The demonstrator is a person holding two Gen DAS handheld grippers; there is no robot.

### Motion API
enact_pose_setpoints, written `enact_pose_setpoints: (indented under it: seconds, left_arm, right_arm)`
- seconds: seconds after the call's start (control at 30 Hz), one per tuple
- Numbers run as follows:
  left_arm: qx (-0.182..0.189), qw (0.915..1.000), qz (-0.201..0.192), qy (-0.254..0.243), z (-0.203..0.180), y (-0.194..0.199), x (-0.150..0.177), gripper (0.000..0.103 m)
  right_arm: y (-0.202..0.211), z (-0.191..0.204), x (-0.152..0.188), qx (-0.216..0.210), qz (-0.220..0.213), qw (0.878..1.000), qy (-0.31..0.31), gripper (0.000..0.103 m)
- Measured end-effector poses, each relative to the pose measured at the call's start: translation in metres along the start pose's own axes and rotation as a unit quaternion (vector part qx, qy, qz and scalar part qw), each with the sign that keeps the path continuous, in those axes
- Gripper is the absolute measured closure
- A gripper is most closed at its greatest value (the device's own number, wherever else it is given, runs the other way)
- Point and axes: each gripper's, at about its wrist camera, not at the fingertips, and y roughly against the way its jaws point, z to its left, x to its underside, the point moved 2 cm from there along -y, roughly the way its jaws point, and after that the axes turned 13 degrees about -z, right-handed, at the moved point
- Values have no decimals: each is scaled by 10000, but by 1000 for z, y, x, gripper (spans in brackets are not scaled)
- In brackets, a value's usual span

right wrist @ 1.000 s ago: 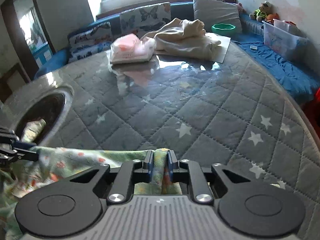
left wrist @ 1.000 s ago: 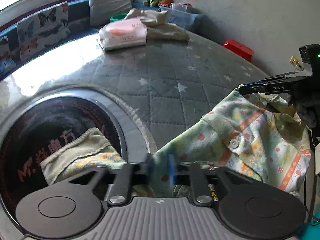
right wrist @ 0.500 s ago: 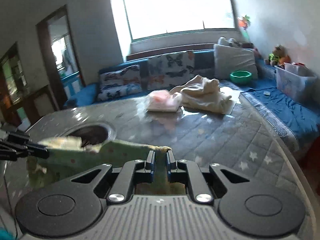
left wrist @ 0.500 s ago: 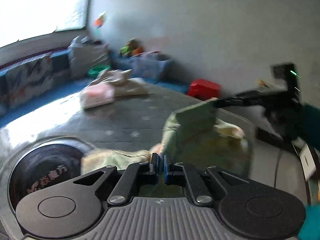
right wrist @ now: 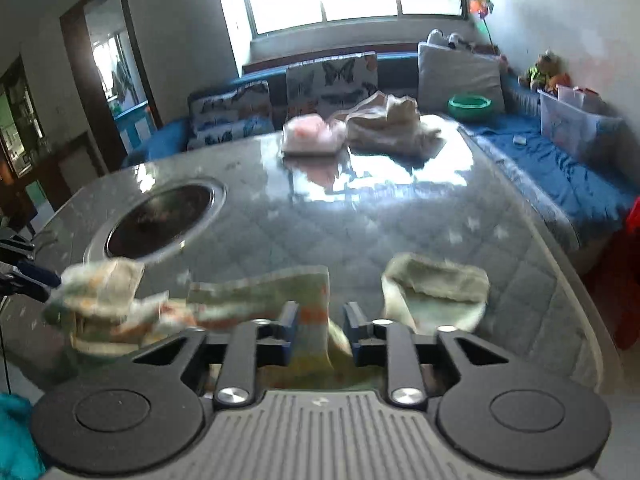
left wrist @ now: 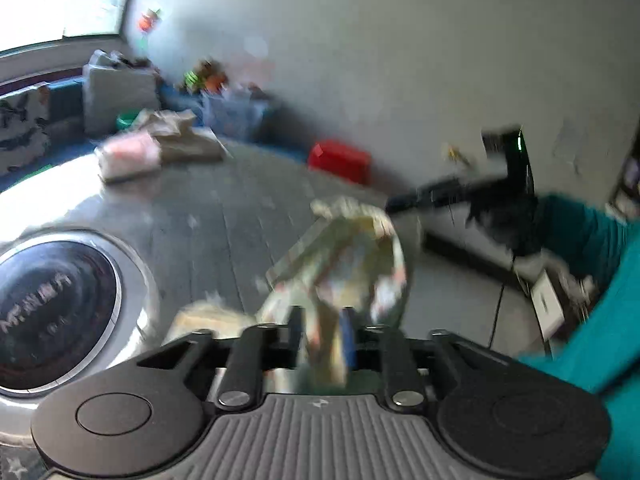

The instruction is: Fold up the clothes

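A pale green printed child's garment [right wrist: 256,300] hangs in the air above the near edge of the grey quilted table [right wrist: 400,216]. My left gripper [left wrist: 322,338] has its jaws slightly apart with the garment [left wrist: 344,256] between them; the view is blurred. My right gripper [right wrist: 318,330] has its jaws apart, with the cloth lying loose between them. In the right wrist view the left gripper's fingers [right wrist: 24,276] hold the garment's far left corner. In the left wrist view the right gripper [left wrist: 404,200] is at the garment's far end.
A round dark recessed plate [right wrist: 160,220] sits in the table's left part. A pink packet [right wrist: 312,136] and a beige cloth pile [right wrist: 388,124] lie at the far edge. A red box [left wrist: 340,160] is on the floor by the wall. Cushions and a blue bench are behind.
Both grippers have lifted the garment off the table and swung it up. Both grippers' jaws have parted from tightly shut, the right more clearly. The garment now hangs bunched and moving.
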Motion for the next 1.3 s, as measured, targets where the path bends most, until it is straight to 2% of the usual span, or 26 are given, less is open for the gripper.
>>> enact_pose_setpoints:
  seconds: [0.03,0.13,0.23,0.3,0.33,0.37,0.4,0.43,0.5,0.57,0.63,0.67,0.73,0.77,0.8,0.83,0.93,1.0,1.03,1.1,1.17,1.2,1.27,1.3]
  left_arm:
    - [-189,9998,-49,29,3,-5,-3,53]
    - [-729,9973,75,105,12,-21,-3,37]
    - [-1311,9899,441,323,28,-46,5,30]
    - [-1412,9859,601,670,39,-54,13,30]
    - [-1402,9845,654,822,43,-56,17,36]
    - [-1371,9847,670,836,44,-57,20,46]
    - [-1314,9853,630,897,45,-55,22,73]
    - [-1268,9847,583,1042,44,-51,24,87]
    - [-1403,9810,319,1299,53,-39,22,93]
    - [-1845,9732,-110,1365,58,-12,17,93]
    - [-2369,9562,-593,1615,71,18,12,93]
    - [-2774,9407,-838,1766,78,36,11,93]
    - [-3655,9049,-1045,1914,88,66,16,93]
    - [-4062,8879,-941,1945,92,74,22,93]
    - [-4155,8821,-810,2068,96,78,27,88]
    - [-4246,8759,-679,2189,99,82,33,77]
    - [-4508,8550,-284,2548,111,93,49,63]
    - [-4673,8392,-19,2782,118,101,60,62]
    - [-4710,8342,81,2867,120,104,64,62]
    - [-4139,8719,-177,2609,102,98,51,61]
    - [-3361,9061,-317,2549,87,83,39,59]
    - [-3065,9184,-316,2483,79,72,35,56]
    - [-2775,9324,-222,2306,68,54,28,51]
    - [-2686,9371,-144,2227,65,45,27,44]
  right_arm:
    - [-7,2,-3,-38,-6,10000,14,66]
    - [-30,10,-2,-152,88,9998,111,66]
    - [-47,19,3,-284,193,9993,145,66]
    - [-53,24,5,-316,256,9990,170,64]
    - [-56,25,7,-327,296,9989,182,62]
    - [-57,26,8,-332,316,9988,191,62]
    - [-57,27,10,-319,341,9987,205,62]
    - [-59,27,11,-285,357,9987,210,62]
    - [-60,27,12,-226,360,9989,190,61]
    - [-59,24,12,-155,339,9992,173,58]
    - [-62,23,12,-97,356,9992,179,58]
    - [-64,22,13,-69,365,9991,181,58]
    - [-66,21,14,-44,391,9991,155,57]
    - [-67,20,14,-38,406,9991,139,56]
    - [-68,20,15,-32,419,9990,149,56]
    - [-68,20,15,-33,424,9990,160,55]
    - [-69,18,15,-25,433,9990,128,53]
    - [-70,17,15,5,432,9990,105,53]
    - [-70,16,14,12,435,9990,91,53]
    - [-70,14,15,35,469,9989,43,53]
    - [-70,12,16,67,486,9988,3,53]
    - [-69,11,16,82,489,9988,-18,53]
    - [-67,9,17,109,483,9987,-93,53]
    - [-66,9,17,96,476,9988,-116,53]
